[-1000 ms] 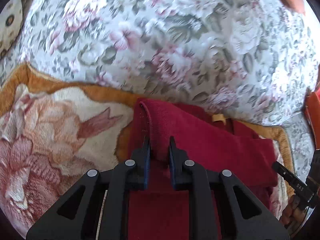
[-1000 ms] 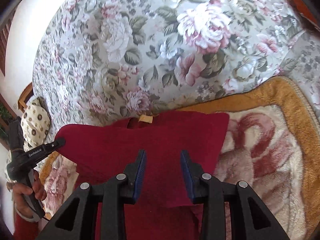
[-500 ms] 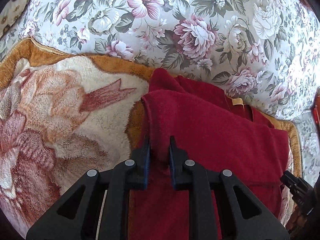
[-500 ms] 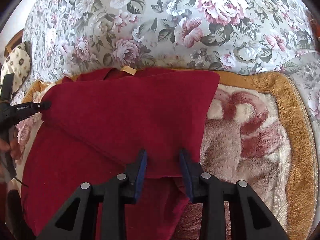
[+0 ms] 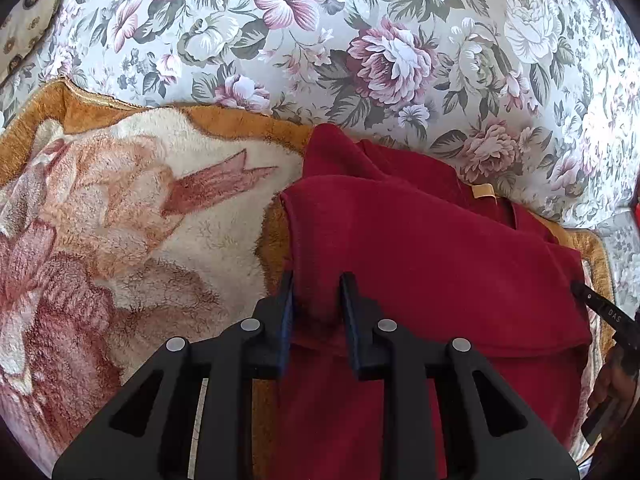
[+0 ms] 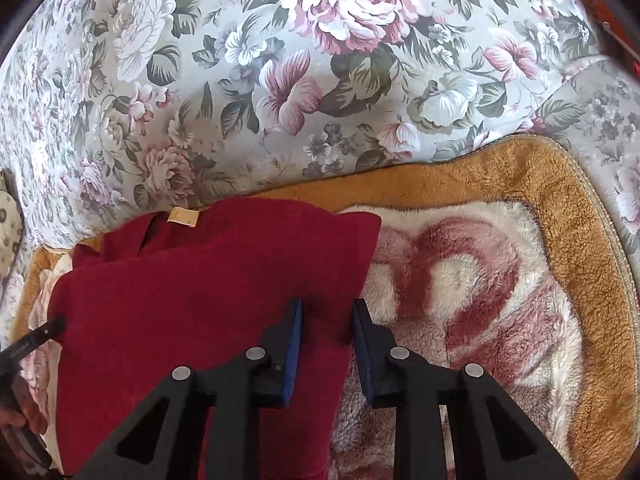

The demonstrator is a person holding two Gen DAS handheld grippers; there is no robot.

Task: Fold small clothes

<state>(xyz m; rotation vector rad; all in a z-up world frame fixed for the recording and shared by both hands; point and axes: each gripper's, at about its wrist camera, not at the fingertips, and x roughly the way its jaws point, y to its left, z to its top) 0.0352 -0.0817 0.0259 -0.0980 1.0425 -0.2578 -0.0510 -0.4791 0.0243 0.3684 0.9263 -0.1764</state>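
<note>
Floral bedding (image 5: pixel 360 40) carries a plush blanket (image 5: pixel 120 208), where the red garment (image 5: pixel 420 248) lies half-folded. Left hand-held gripper (image 5: pixel 316 304) and right hand-held gripper (image 6: pixel 326 328) each pinch a corner, keeping the doubled layer aligned, probably for laying flat.

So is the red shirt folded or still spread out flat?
Folded. The red shirt has its top layer doubled over the bottom one, edge showing. Both grippers, left and right, pinch that layer.
</note>
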